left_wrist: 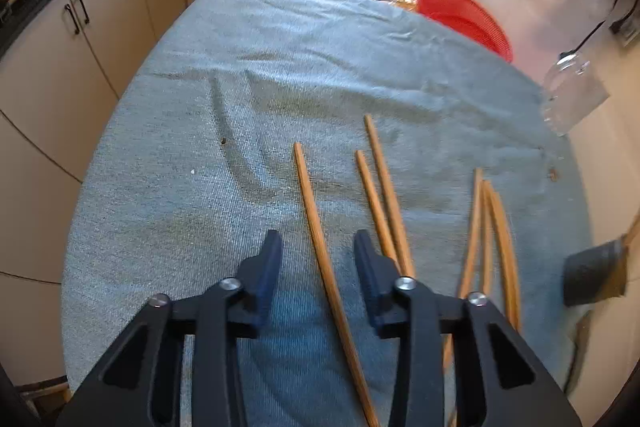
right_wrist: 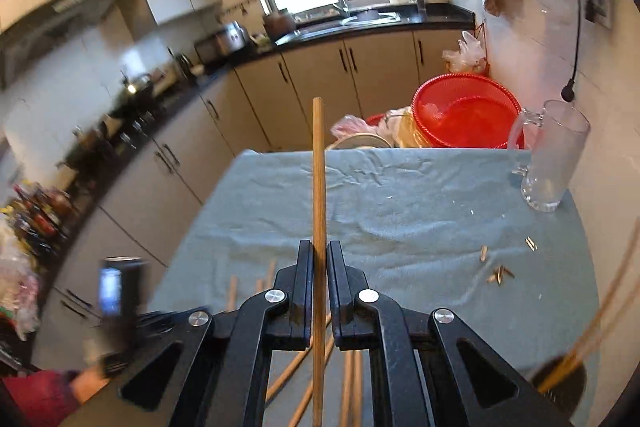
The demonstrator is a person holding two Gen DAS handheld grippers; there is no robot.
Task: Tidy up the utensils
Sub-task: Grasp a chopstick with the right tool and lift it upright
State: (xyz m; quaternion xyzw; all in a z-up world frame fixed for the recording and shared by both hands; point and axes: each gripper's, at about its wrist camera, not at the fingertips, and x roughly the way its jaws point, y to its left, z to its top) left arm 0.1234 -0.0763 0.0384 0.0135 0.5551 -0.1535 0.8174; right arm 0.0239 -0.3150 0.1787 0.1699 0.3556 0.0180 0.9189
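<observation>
Several wooden chopsticks lie on the blue-grey cloth (left_wrist: 240, 75). My left gripper (left_wrist: 318, 241) is open and low over the cloth, with one chopstick (left_wrist: 320, 243) lying between its fingers. A pair (left_wrist: 380, 187) lies just right of it and a blurred bunch (left_wrist: 492, 239) further right. My right gripper (right_wrist: 319, 251) is shut on a single chopstick (right_wrist: 318, 167), held lengthwise above the cloth (right_wrist: 400, 211). More chopsticks (right_wrist: 304, 363) lie under it. A dark holder with chopsticks (right_wrist: 560, 379) shows at the lower right.
A clear glass mug (right_wrist: 552, 159) stands at the table's right edge, also in the left wrist view (left_wrist: 568, 91). A red basin (right_wrist: 464, 115) sits behind the table. Small scraps (right_wrist: 500, 273) lie on the cloth. Kitchen cabinets (left_wrist: 120, 11) run along the left and back.
</observation>
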